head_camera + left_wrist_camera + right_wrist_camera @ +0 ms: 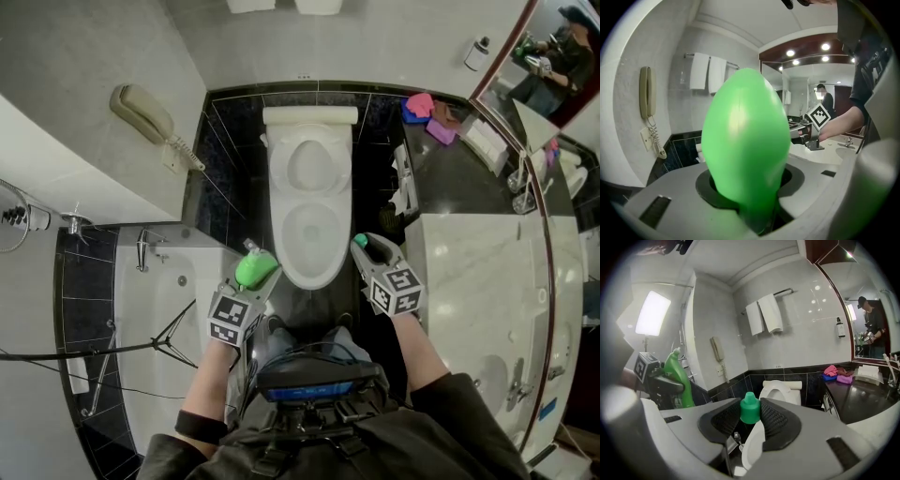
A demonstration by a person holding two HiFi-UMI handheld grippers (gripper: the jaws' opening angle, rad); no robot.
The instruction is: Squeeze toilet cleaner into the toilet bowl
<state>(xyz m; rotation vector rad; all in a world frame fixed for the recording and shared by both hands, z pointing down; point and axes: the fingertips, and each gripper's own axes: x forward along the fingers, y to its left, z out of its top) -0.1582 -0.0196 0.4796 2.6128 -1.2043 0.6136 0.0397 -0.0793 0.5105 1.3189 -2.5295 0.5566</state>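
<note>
My left gripper (253, 279) is clamped around the belly of the green cleaner bottle (743, 140), its jaws held partway apart by the bottle's width. In the right gripper view the bottle stands close to upright, long axis running up from the jaws and the nozzle at the top, not yet aimed at anything. From this gripper the toilet bowl (315, 278) lies just to the right and a little ahead, lid raised. The bottle sits beside the bowl's front-left rim, not over the opening. I judge the next move to be a swing right with the nozzle tipped down over the bowl. On the far side of the bowl, my right gripper (367, 249) pinches the small green cap (750, 408) between its pads, jaws narrow. It is near the rim but plays no part in pouring.
</note>
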